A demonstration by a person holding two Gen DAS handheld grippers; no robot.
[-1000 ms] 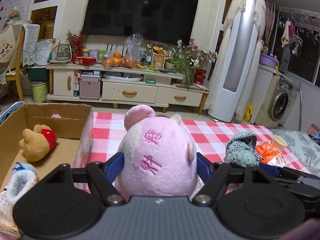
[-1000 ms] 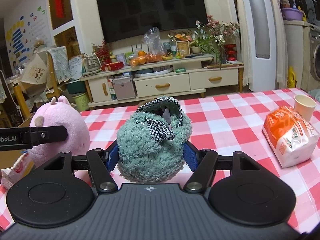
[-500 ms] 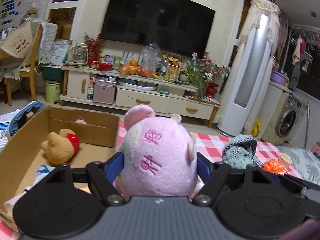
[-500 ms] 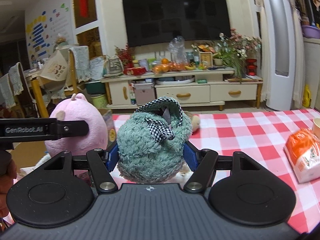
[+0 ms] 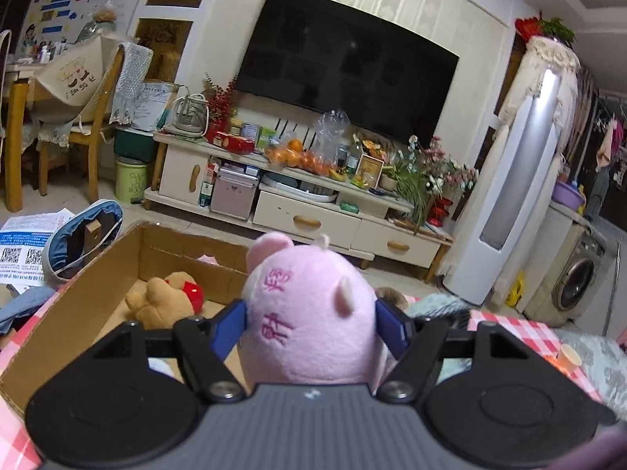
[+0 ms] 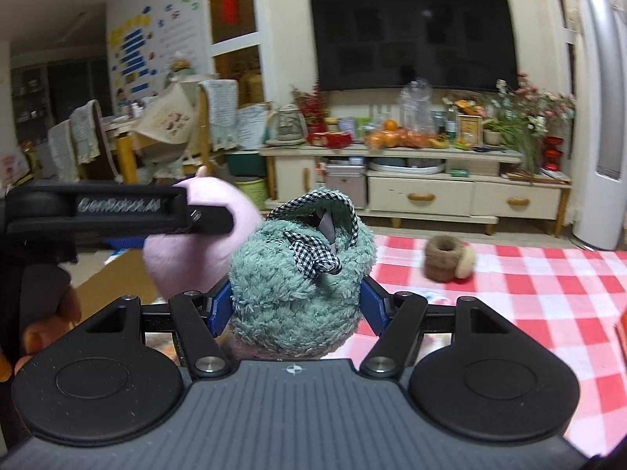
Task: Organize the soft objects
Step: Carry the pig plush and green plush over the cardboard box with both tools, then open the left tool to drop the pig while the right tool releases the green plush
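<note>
Claws each clamp one toy for boxing: left claw [image 5: 311, 325] squeezing tighter on the pink plush [image 5: 313, 313], right claw [image 6: 296, 307] on the green slipper [image 6: 298, 282]. Cardboard box [image 5: 78, 305] waits lower left.

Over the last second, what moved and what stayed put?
Both grippers carried their toys leftward off the checked table toward the cardboard box. The left gripper, its jaws just closing a little, now holds the pink plush over the box. The right gripper follows with the green fuzzy slipper. Both grips unchanged; the bear lies in the box as before.
</note>
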